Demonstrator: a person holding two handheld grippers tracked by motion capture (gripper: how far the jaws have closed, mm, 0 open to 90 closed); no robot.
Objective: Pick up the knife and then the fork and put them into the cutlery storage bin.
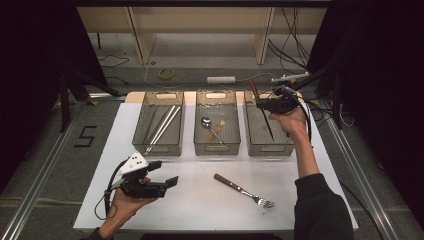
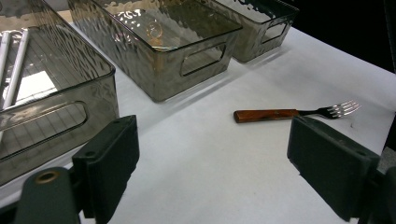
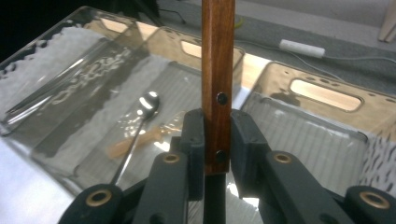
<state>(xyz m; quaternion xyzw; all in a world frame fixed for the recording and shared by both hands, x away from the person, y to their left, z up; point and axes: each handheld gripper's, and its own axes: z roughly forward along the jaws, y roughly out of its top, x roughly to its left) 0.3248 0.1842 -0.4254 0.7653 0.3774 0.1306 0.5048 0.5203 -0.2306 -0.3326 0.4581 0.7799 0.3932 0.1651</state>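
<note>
My right gripper (image 1: 270, 103) is shut on a wooden-handled utensil (image 1: 254, 89) above the right bin (image 1: 280, 147). In the right gripper view the riveted handle (image 3: 217, 56) stands upright between the jaws of my right gripper (image 3: 217, 136). A thin dark part (image 1: 267, 125) runs down from the grip over that bin. My left gripper (image 1: 165, 173) is held open low over the table's near left, nothing between its jaws. In the left gripper view the fork (image 2: 289, 113) lies beyond my left gripper (image 2: 212, 158). The wooden-handled fork (image 1: 245, 191) rests on the white sheet.
Three smoky plastic bins stand in a row. The left bin (image 1: 159, 148) holds long silver sticks (image 1: 162, 127). The middle bin (image 1: 217, 148) holds a spoon (image 1: 210, 126). The white sheet (image 1: 200, 205) covers the table, with dark curtains at both sides and cables behind.
</note>
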